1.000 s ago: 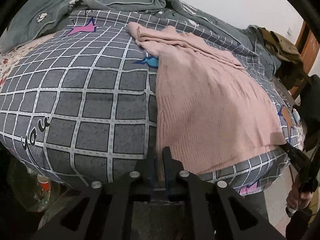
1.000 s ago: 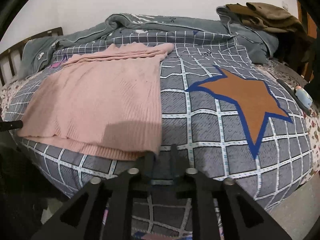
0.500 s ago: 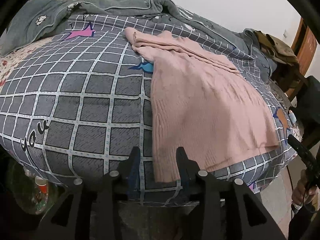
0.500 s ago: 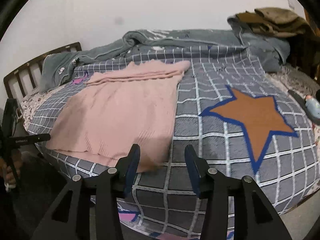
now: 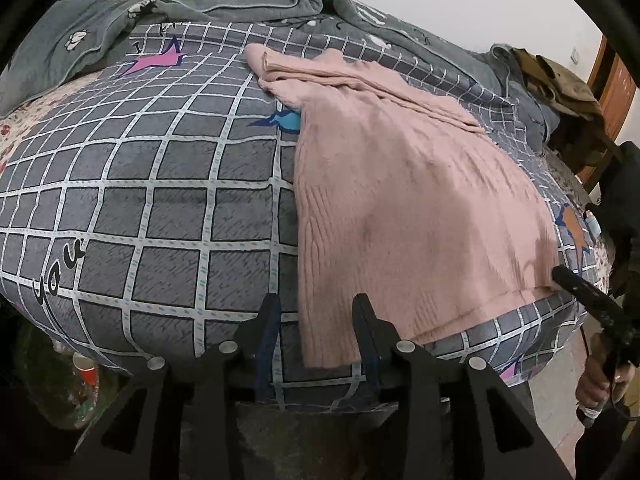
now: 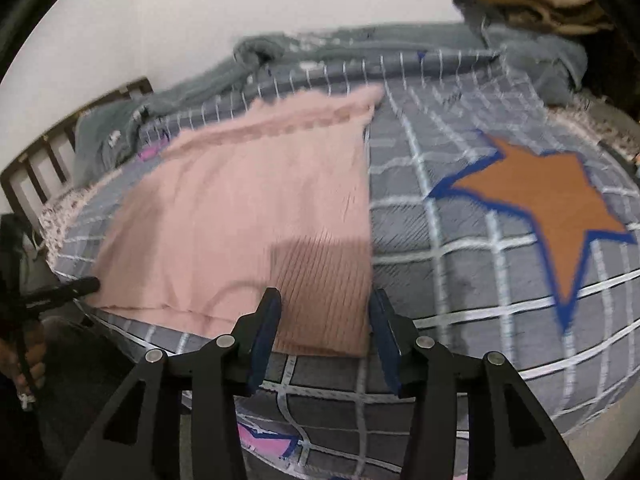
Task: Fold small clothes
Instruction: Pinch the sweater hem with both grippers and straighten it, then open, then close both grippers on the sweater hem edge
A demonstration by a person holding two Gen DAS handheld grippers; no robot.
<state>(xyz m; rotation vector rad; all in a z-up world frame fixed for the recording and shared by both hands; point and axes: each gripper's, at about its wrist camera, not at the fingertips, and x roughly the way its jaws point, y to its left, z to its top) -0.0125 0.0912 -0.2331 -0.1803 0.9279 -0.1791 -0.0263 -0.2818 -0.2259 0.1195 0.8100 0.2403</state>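
A second ago both my claws were pinched on the near hem of the pink ribbed knit sweater; now they have let go. My left claw stands partly open, its jaws on each side of the near left corner of the sweater, and the pads do not press on it. My right claw is also partly open and empty, with the near right corner lying between and just beyond its fingers. This view is blurred, so I cannot see the knit there well.

The sweater lies flat on the grey checked bed cover, straight ahead of both claws, with its sleeves folded across the far end. I judge that one fold or smoothing step is finished and the hem is set down, so the next fold can begin from these corners.

For writing, I can read only "you" in black script on the cover, left of my left claw. Near the pink star at the far side are some letters, too small to read. No brand label shows on the sweater.
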